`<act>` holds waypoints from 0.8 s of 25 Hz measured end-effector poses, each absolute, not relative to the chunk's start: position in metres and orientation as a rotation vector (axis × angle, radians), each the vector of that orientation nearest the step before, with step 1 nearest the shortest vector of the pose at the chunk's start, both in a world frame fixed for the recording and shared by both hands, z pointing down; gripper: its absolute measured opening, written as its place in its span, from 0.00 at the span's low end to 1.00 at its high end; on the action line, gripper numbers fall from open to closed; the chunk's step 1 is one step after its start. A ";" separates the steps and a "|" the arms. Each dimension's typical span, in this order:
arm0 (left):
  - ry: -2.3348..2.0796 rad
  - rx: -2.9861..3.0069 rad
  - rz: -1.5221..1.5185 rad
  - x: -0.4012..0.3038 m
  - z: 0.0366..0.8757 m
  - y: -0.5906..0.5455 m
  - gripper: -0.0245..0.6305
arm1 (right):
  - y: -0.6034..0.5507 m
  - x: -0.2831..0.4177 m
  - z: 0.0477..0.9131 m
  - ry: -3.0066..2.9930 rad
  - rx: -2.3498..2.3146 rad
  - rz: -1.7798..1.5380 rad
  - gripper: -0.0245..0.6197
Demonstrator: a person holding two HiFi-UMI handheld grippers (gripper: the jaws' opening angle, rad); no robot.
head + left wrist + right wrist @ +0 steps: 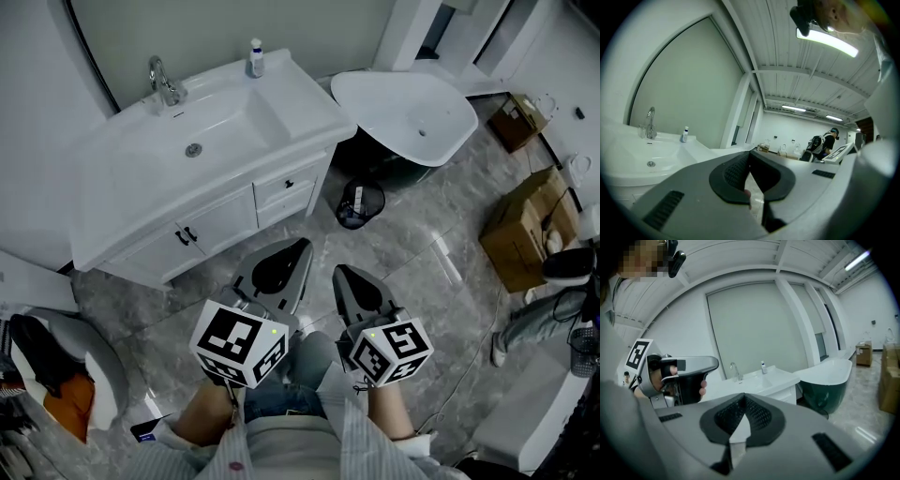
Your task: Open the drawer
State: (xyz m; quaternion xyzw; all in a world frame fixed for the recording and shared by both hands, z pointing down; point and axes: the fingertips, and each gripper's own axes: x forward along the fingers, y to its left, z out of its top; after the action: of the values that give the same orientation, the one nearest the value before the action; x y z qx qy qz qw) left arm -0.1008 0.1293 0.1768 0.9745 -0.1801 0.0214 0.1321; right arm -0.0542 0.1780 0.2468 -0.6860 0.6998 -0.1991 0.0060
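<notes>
The white vanity [122, 187] stands ahead of me, with two stacked drawers at its right end. The upper drawer [277, 187] carries a small black knob [290, 183], and both drawers look closed. My left gripper [293, 247] is held low near my knees, pointing at the vanity and well short of it; its jaws are shut and empty. Beside it, my right gripper [340, 273] is also shut and holds nothing. In the left gripper view, the left gripper [749, 156] points past the basin [647, 159]. In the right gripper view, the right gripper [744, 400] faces the vanity [761, 380].
A faucet [164, 82] and a small bottle [255, 58] sit on the vanity top. To the right is a dark-sided bathtub [412, 117] with a wire bin [360, 203] in front. Cardboard boxes [525, 230] stand at the far right. Grey tiled floor lies between me and the cabinet doors [192, 234].
</notes>
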 end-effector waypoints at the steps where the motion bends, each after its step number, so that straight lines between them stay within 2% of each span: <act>1: -0.523 2.824 0.064 -0.099 0.178 0.126 0.06 | 0.176 -0.050 0.248 2.184 -2.155 -0.629 0.05; 9: -0.587 2.802 0.077 -0.072 0.190 0.080 0.06 | 0.131 -0.011 0.260 2.209 -2.141 -0.652 0.05; 20: -0.829 2.719 0.046 0.009 0.189 -0.023 0.06 | 0.015 0.067 0.260 2.474 -1.939 -0.682 0.05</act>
State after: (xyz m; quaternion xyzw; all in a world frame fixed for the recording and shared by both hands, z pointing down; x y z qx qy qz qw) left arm 0.0092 -0.0228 0.1888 0.9457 -0.2883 0.0159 0.1490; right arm 0.0671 0.0151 0.2595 -0.6024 0.7687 -0.2119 -0.0372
